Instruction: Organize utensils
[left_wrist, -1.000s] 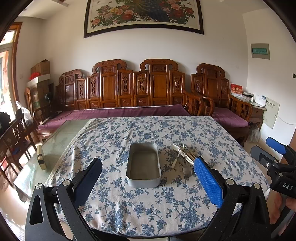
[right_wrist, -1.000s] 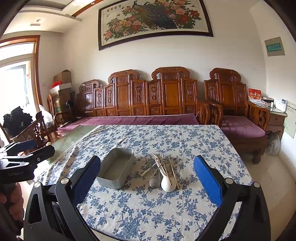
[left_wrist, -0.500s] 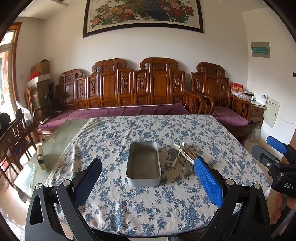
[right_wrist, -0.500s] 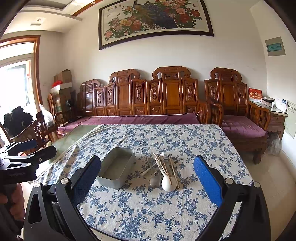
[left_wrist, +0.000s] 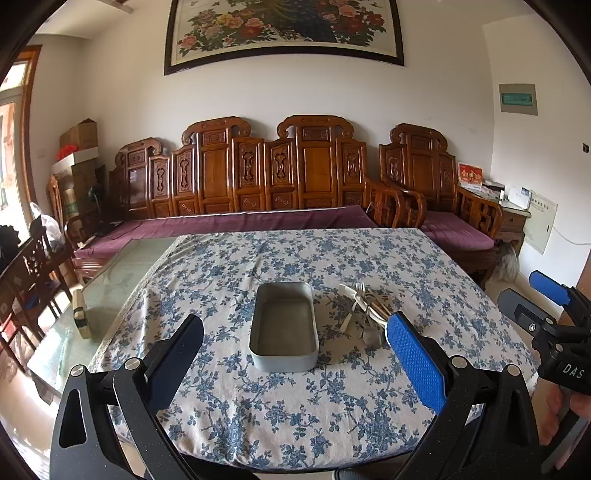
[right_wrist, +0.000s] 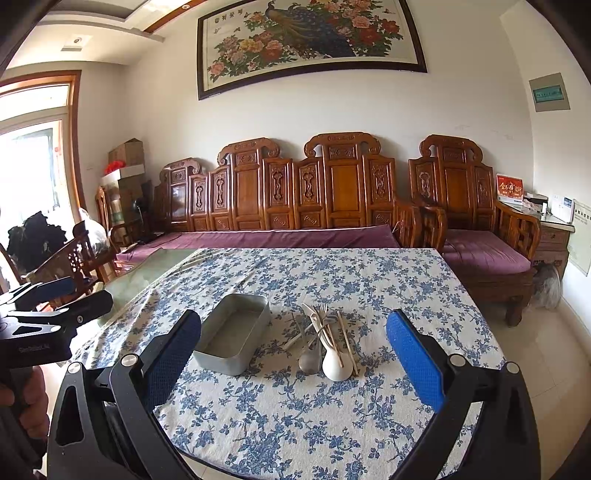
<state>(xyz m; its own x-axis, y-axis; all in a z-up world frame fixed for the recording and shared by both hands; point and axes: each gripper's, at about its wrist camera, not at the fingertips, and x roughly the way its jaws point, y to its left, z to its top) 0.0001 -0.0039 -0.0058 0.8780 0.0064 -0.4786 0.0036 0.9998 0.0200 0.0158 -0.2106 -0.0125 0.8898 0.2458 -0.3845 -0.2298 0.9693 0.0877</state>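
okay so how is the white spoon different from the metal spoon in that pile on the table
The white spoon is pale, with a deep, rounded bowl and a thick handle; the metal spoon is grey, with a smaller, flatter bowl and a thinner handle. The white spoon lies right of the metal spoon in the right wrist view. Both lie in the utensil pile on the floral tablecloth, bowls toward the camera, outside the metal tray.
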